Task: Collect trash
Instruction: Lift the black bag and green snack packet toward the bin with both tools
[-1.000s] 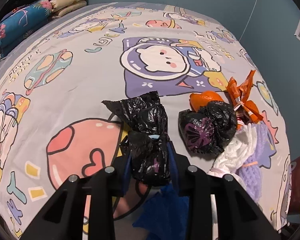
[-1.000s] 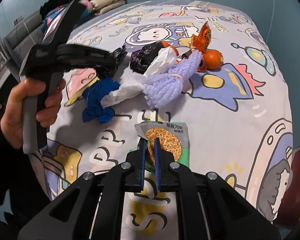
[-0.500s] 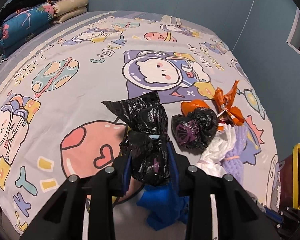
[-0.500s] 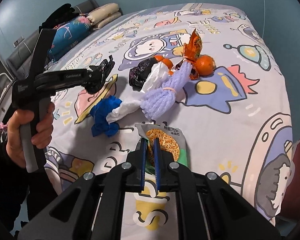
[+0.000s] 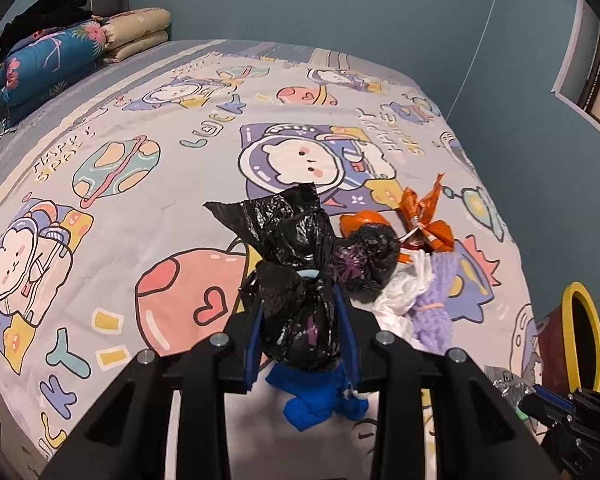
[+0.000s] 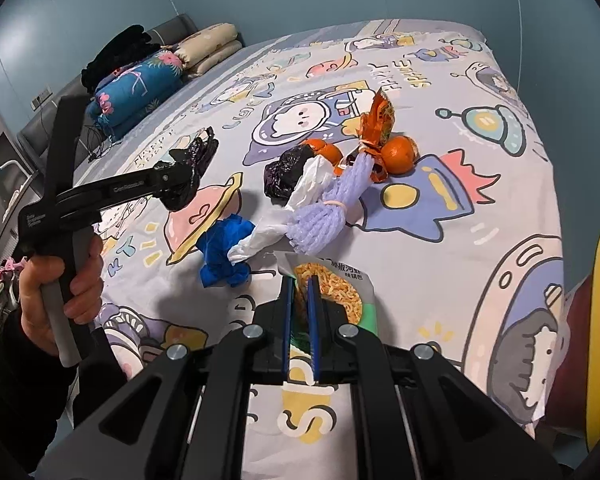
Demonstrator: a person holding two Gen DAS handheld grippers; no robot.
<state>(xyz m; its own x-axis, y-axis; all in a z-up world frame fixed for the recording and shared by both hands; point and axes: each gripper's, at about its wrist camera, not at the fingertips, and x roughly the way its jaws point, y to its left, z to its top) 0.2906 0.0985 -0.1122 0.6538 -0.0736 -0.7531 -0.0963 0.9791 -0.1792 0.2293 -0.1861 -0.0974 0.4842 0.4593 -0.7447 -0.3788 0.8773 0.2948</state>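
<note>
My left gripper (image 5: 302, 320) pinches a black bag (image 5: 296, 276); my right gripper (image 6: 301, 312) pinches a snack packet (image 6: 336, 288), both above the bed (image 6: 460, 208).

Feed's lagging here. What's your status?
Left gripper shut on black bag. Right gripper shut on noodle packet. More trash on bed.

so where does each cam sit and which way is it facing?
Left wrist: on the left gripper, angled down the bed toward the pillows; own fingers clamp a black bag.
Right wrist: on the right gripper, angled down across the bed; own fingers pinch a snack packet; a hand holding the left gripper shows.
Shared: blue wad, purple net, second black bag.
</note>
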